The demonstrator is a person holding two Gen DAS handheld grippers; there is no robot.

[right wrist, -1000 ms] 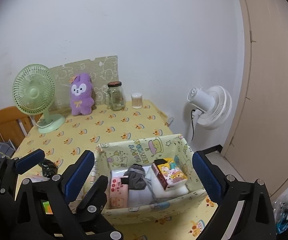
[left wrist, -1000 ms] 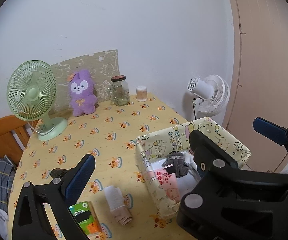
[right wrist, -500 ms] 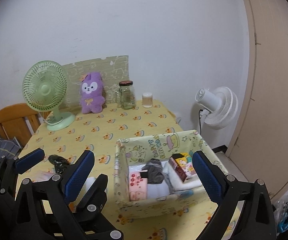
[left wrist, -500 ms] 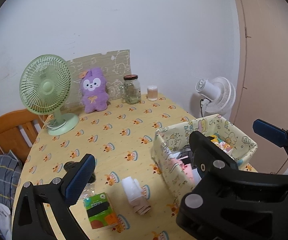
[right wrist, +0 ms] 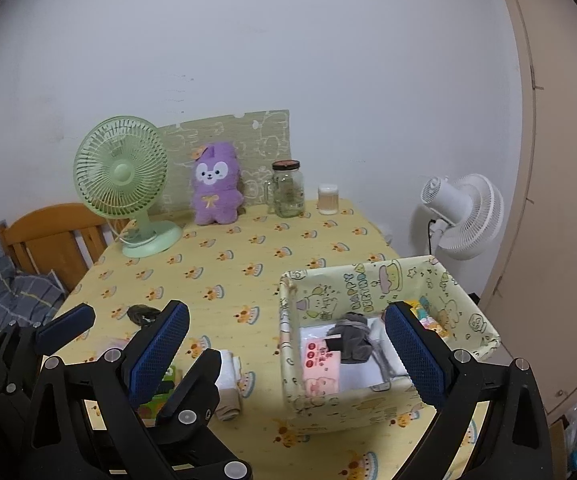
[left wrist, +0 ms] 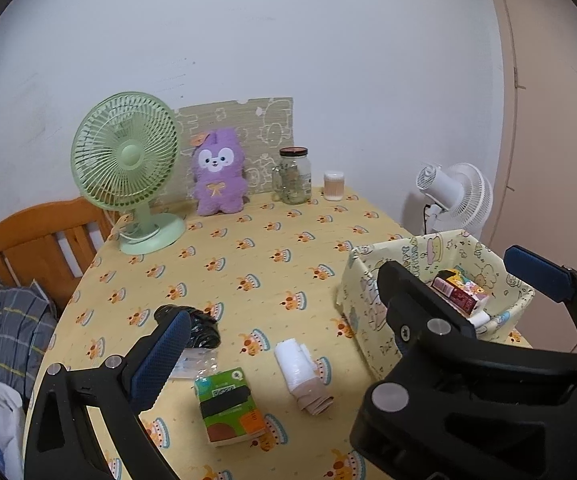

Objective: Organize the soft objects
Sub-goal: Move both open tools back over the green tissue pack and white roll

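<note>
Blue-padded, both tongs are held wide apart and empty above the table [left wrist: 288, 240]. The rolled white-and-beige cloth [left wrist: 302, 376] lies between the left gripper [left wrist: 348, 312] fingers; from the right gripper [right wrist: 284, 344] it is half hidden. The fabric box [right wrist: 476, 320] contents are partly blocked, perhaps tissue packs.

Black tools [right wrist: 286, 350], blue textured pads [right wrist: 159, 350], silver screws.

On the bench [left wrist: 272, 240], a fabric box [right wrist: 468, 320] sits at the right, with a rolled cloth [left wrist: 302, 376] and a carton [left wrist: 228, 404] to its left. A desk fan [left wrist: 128, 168], plush toy [left wrist: 218, 172] and jar [left wrist: 294, 176] line the back edge.
</note>
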